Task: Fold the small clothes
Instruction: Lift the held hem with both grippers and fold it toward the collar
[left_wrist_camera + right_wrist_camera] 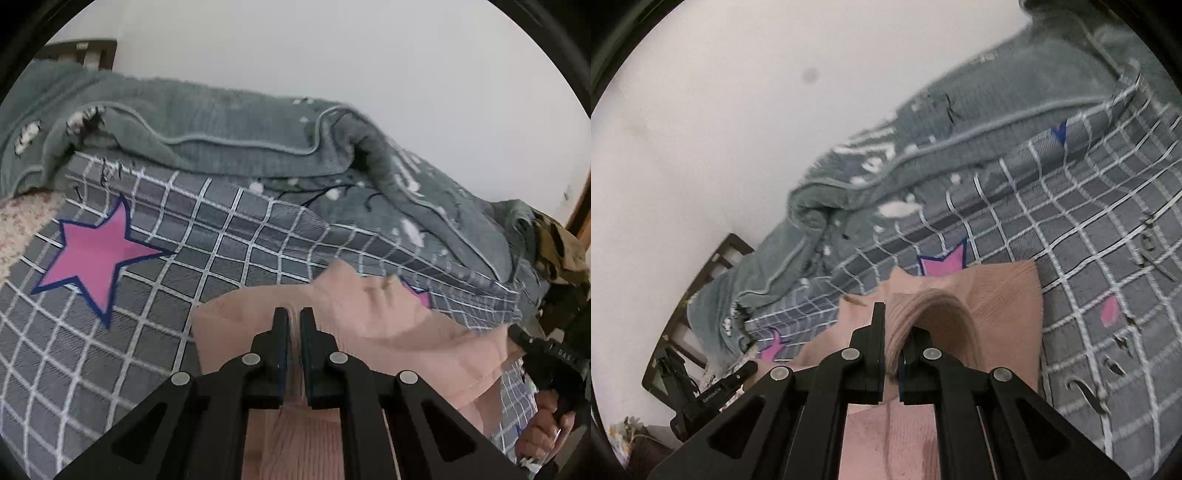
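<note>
A small pale pink knit garment (388, 325) lies on a grey checked bedsheet (221, 236) with pink stars. My left gripper (294, 314) is shut on an edge of the pink garment, with fabric pinched between the fingers. My right gripper (894, 325) is shut on another part of the same pink garment (997, 295), whose edge curls up in a loop around the right finger. The right gripper's body and the hand holding it show at the right edge of the left wrist view (554, 369). The left gripper shows at the lower left of the right wrist view (713, 391).
A rumpled grey-green blanket (240, 133) lies along the far side of the bed, against a white wall. A camouflage cloth (557, 251) sits at the far right. A dark wooden headboard (713, 273) stands at the bed's end.
</note>
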Tool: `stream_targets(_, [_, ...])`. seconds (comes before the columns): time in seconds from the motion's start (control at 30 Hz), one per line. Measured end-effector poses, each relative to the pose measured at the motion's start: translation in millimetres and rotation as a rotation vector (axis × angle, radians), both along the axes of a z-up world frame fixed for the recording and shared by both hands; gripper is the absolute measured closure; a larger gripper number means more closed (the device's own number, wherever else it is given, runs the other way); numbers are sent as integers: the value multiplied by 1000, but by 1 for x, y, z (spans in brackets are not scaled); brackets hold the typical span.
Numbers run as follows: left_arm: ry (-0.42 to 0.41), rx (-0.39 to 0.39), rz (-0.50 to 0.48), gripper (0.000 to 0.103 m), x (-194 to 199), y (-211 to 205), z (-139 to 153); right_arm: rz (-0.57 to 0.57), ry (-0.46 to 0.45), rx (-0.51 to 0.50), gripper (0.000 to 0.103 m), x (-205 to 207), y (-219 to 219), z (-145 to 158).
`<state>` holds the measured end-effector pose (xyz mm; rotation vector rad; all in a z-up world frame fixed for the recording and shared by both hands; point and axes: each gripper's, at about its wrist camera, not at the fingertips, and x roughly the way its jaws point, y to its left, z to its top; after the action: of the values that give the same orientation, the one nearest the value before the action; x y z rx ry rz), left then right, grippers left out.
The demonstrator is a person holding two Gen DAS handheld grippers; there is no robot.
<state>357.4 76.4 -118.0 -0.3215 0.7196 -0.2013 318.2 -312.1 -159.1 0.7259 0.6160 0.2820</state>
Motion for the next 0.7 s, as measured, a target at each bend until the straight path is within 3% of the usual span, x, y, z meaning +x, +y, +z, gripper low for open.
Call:
stream_targets(0.13, [44, -67, 38, 93, 30, 8, -12, -13, 36, -23, 90, 37, -3, -18])
stream_targets(0.2, [68, -104, 39, 89, 41, 13, -17, -27, 42, -33, 71, 50, -7, -24])
stream_targets(0.27, [67, -104, 23, 82, 43, 13, -21, -33, 43, -55, 70, 54, -9, -26])
stream_targets(0.33, [66, -83, 5, 75, 43, 10, -24, -27, 45, -108, 70, 55, -7, -29])
stream_targets(0.47, [78, -49, -44, 75, 45, 1, -26, -13, 74, -227, 68, 56, 0, -36])
stream_targets(0.7, [129, 120, -74, 75, 52, -22, -42, 21, 154, -332, 65, 66, 9, -61])
